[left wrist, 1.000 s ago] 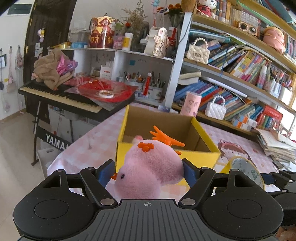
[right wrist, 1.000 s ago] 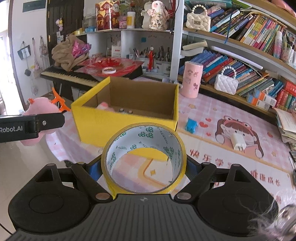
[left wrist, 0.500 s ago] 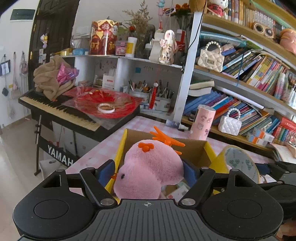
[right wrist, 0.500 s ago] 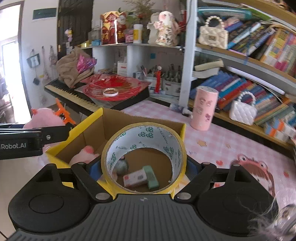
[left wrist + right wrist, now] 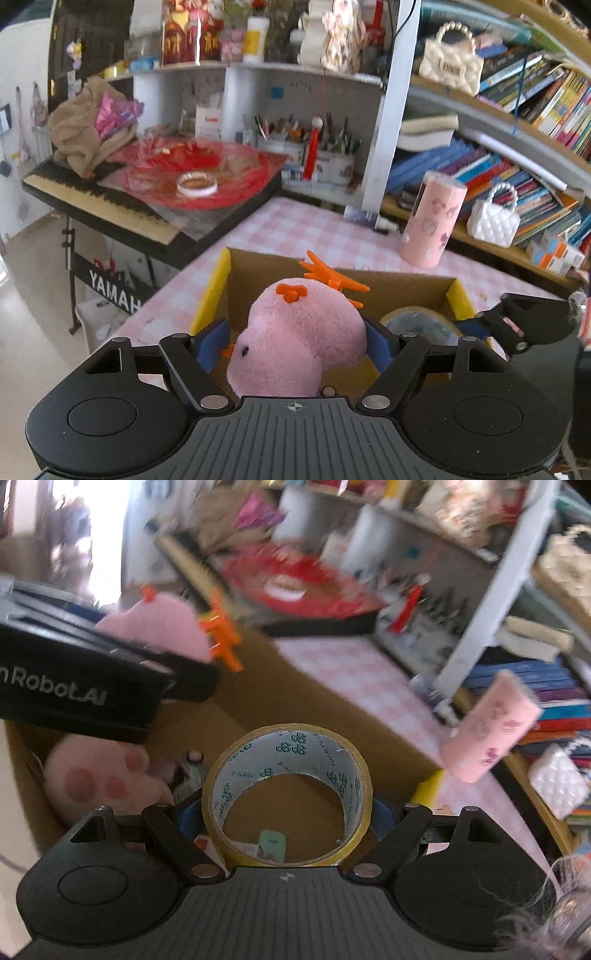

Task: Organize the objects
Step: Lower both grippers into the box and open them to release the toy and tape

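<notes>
One pink-checked table (image 5: 303, 229), crowded bookshelves (image 5: 524, 110).

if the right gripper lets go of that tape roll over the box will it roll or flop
The round yellow-edged tape roll looks stiff, keeping its ring shape between the right gripper. Dropped on edge it may roll, though the brown cardboard box walls should probably contain it.

Left gripper (image 5: 297, 341) jaws clamped, right gripper (image 5: 286, 810) likewise — side by side
</notes>
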